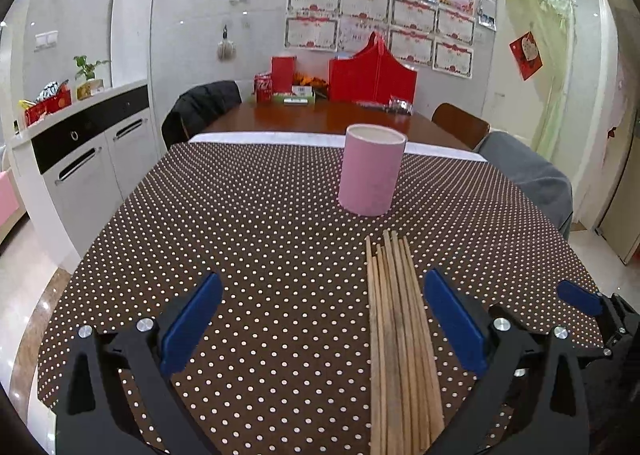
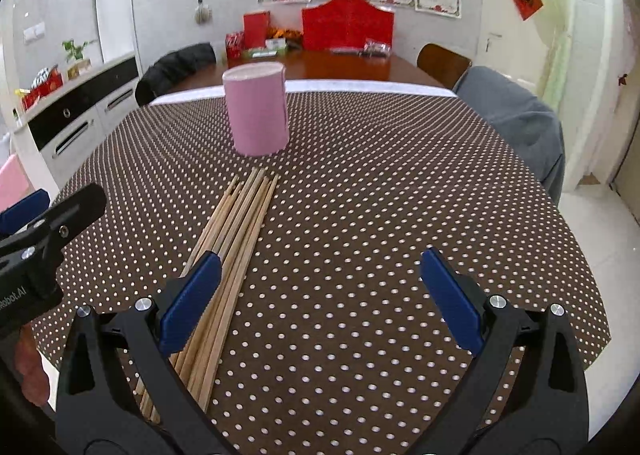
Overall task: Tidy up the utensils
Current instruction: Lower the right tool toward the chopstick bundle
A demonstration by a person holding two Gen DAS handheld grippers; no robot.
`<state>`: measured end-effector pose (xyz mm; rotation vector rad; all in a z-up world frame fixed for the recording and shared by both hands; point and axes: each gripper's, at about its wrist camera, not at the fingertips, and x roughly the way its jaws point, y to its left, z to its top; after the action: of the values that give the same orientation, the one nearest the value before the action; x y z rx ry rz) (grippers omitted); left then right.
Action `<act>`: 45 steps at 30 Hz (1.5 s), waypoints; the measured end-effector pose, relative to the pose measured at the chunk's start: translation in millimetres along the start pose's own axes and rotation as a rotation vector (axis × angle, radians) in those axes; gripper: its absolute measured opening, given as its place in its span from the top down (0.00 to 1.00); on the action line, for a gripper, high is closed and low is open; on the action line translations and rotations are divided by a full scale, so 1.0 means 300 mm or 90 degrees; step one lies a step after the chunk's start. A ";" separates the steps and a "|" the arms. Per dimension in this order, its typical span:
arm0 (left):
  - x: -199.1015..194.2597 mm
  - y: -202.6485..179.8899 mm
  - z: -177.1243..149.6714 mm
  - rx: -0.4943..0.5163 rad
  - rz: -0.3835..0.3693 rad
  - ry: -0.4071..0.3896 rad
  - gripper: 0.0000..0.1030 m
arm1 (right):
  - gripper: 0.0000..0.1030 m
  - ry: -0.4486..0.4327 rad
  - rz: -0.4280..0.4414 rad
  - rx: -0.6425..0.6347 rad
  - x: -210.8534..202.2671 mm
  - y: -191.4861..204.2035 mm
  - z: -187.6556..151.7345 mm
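Observation:
A bundle of several wooden chopsticks (image 1: 400,335) lies flat on the brown polka-dot tablecloth (image 1: 260,247), tips pointing toward an upright pink cylindrical holder (image 1: 372,171). My left gripper (image 1: 320,319) is open and empty; the chopsticks lie between its fingers, close to the right one. In the right wrist view the chopsticks (image 2: 232,239) pass under the left finger of my open, empty right gripper (image 2: 320,295). The holder (image 2: 258,111) stands beyond them. The left gripper (image 2: 44,239) shows at the left edge there, and one right gripper finger (image 1: 580,297) in the left wrist view.
Chairs draped with a black coat (image 1: 208,107) and a grey cloth (image 1: 528,175) flank the table. Red boxes and a red bag (image 1: 372,75) sit on the bare wood at the far end. A white cabinet (image 1: 92,159) stands at the left.

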<state>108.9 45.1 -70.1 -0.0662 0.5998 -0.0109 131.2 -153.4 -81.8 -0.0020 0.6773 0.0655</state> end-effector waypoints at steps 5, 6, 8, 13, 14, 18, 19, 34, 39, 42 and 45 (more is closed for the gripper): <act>0.059 0.027 -0.013 -0.003 0.001 0.026 0.04 | 0.06 0.027 -0.005 -0.012 0.065 0.029 0.002; 0.071 0.033 -0.015 -0.003 0.001 0.032 0.04 | 0.06 0.032 -0.007 -0.013 0.081 0.035 0.002; 0.092 0.042 -0.018 -0.004 0.001 0.042 0.04 | 0.06 0.046 -0.010 -0.013 0.114 0.043 0.003; 0.127 0.058 -0.023 -0.003 0.000 0.059 0.04 | 0.06 0.077 -0.024 -0.012 0.175 0.052 0.002; 0.134 0.060 -0.021 -0.004 -0.002 0.063 0.04 | 0.06 0.081 -0.027 -0.011 0.188 0.055 0.006; 0.168 0.068 -0.021 -0.003 -0.006 0.075 0.04 | 0.06 0.097 -0.041 -0.006 0.229 0.054 0.010; 0.180 0.070 -0.021 -0.004 -0.008 0.081 0.04 | 0.06 0.104 -0.043 -0.003 0.243 0.052 0.012; 0.277 0.100 -0.015 -0.015 -0.038 0.105 0.04 | 0.06 0.142 -0.059 0.014 0.336 0.039 0.037; 0.298 0.097 -0.019 -0.011 -0.039 0.101 0.04 | 0.06 0.151 -0.061 0.047 0.359 0.029 0.048; 0.315 0.092 -0.021 -0.011 -0.049 0.109 0.04 | 0.06 0.164 -0.051 0.061 0.369 0.018 0.054; 0.331 0.084 -0.017 -0.010 -0.047 0.112 0.04 | 0.06 0.169 -0.052 0.058 0.374 0.019 0.062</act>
<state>187.6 67.1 -132.0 -0.1039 0.7733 -0.0842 229.6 -140.5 -137.4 0.0508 0.9450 -0.0452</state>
